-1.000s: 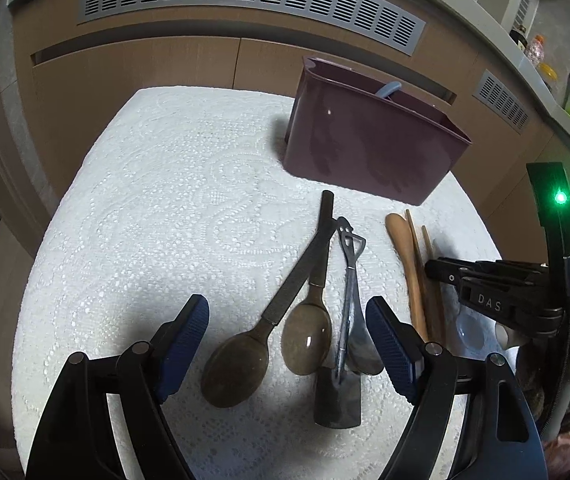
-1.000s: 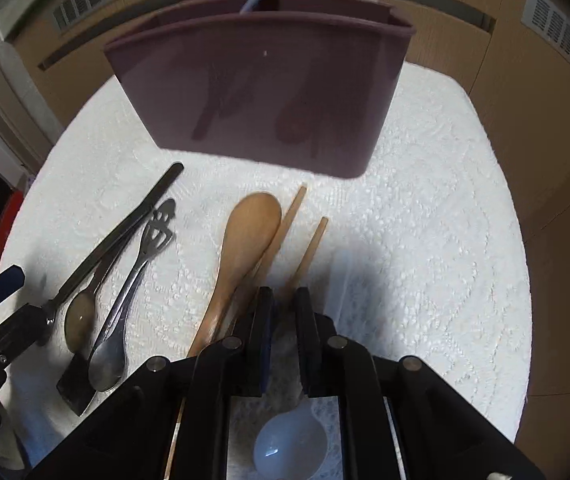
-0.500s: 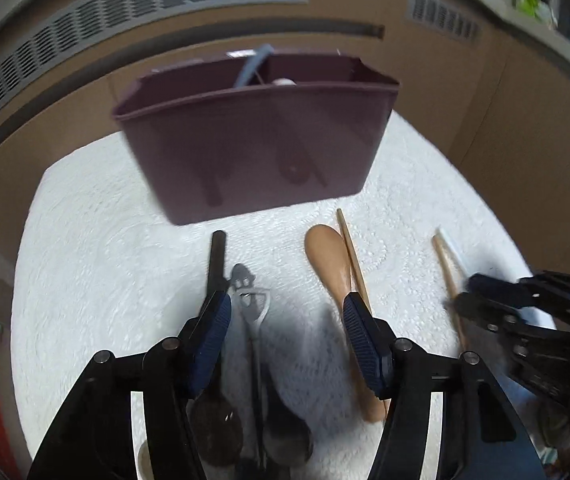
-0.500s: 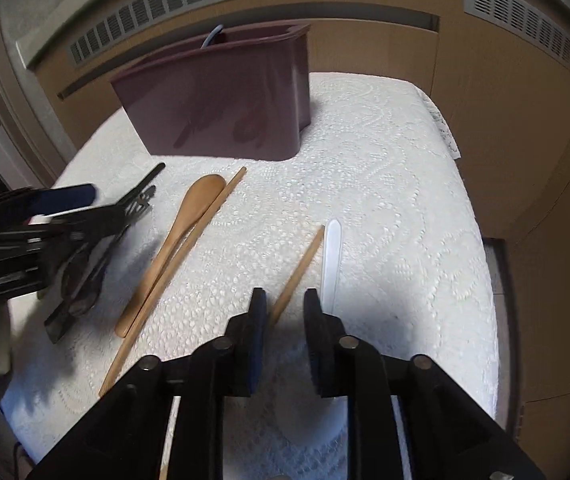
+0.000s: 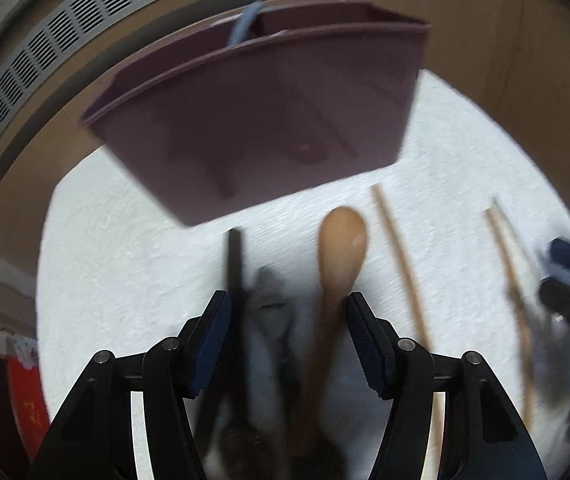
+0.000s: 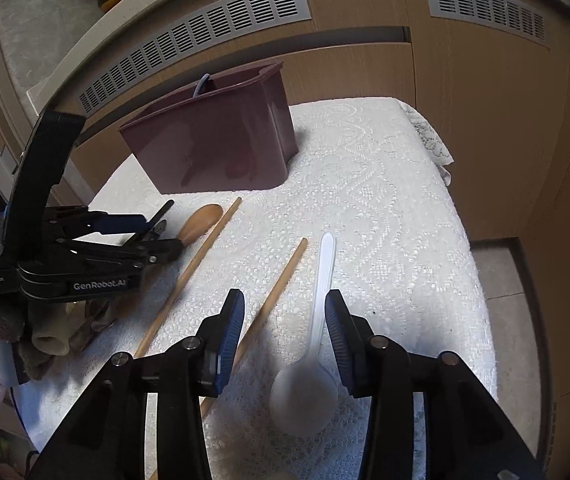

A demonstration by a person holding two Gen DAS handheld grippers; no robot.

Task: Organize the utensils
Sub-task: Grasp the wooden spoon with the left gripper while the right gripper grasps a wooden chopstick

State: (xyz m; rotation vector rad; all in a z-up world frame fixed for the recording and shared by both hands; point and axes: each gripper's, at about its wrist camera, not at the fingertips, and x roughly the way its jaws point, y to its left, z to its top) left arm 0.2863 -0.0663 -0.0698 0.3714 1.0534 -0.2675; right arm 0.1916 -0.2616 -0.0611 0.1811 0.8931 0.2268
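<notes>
Left gripper [image 6: 153, 236]: I have it low over the dark utensils at the left of the worktop [image 6: 385, 184]. Its fingers [image 5: 211, 340] are apart and pressing on nothing; my own wrist view shows the black handle, a grey metal piece and the wooden spoon's stem all lying in the gap. They drew in within the past second and have since barely shifted. I judge I am lining up on one utensil, but with three under the gap I cannot say which.

Dark utensils [image 5: 237, 280]: motion blur smears them in the left view, and the left gripper covers most of them in the right view, so I cannot separate or count them.

Wooden spoon [image 6: 201, 218]: bowl end towards the bin, handle running under the left gripper and out of sight.

Chopsticks [image 6: 189, 276]: two loose sticks well apart, the second [image 6: 281, 288] partly behind my right fingers, its near end cut off.

Purple bin [image 6: 221, 148]: the destination, I take it, upright at the back of the worktop. A pale blue handle [image 6: 201, 84] pokes above the rim; its inside is hidden, so I cannot tell what else it holds.

Right gripper [image 6: 285, 336]: its fingers [image 6: 231, 336] have just been opening and now stand apart, clear of everything.

White plastic spoon [image 6: 317, 320]: lying flat on the lace cloth, its stem in the gap close to the right-hand finger and untouched, bowl nearest me. I judge it the next pick.

Lower left edge: bunched cloth and a person's sleeve [image 6: 1, 320], too dim to read.
</notes>
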